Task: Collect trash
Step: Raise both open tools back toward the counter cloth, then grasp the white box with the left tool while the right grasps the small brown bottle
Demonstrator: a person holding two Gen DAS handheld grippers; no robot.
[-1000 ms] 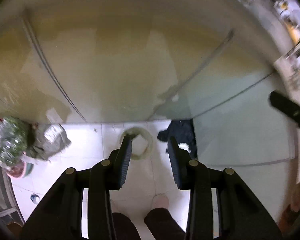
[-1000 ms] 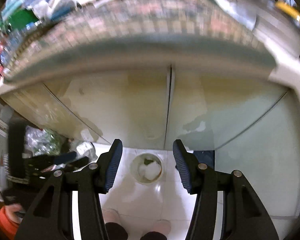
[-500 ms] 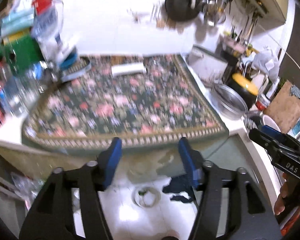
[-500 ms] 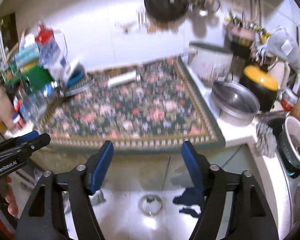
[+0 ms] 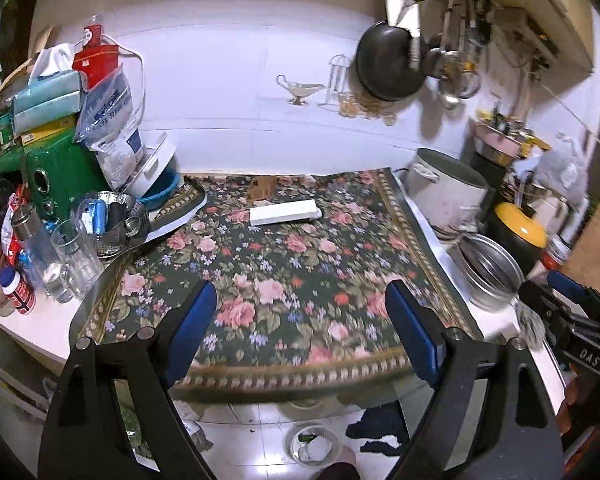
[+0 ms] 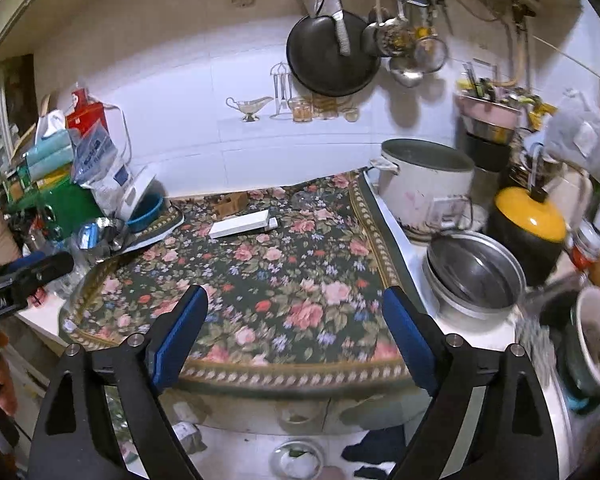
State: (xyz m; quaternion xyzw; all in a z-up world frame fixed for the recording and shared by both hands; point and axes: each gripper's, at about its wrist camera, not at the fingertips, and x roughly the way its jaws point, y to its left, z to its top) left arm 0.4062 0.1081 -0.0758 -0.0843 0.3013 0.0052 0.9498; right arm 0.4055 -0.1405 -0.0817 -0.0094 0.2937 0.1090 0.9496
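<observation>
Floral cloth [image 5: 284,264] bearing white box [image 5: 285,213], pots right (cluttered left), left gripper [image 5: 300,320] and right gripper [image 6: 296,320] fingers opening, empty.

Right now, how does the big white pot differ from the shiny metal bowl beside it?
The white pot is tall, painted white and faintly patterned; the metal bowl is lower, wider, bare steel. The pot stands farther back, near the wall; the bowl sits nearer the counter's front edge. Both are lidless, right of the floral mat.

dark floral cloth [image 5: 284,264], white box [image 5: 285,212]
</observation>
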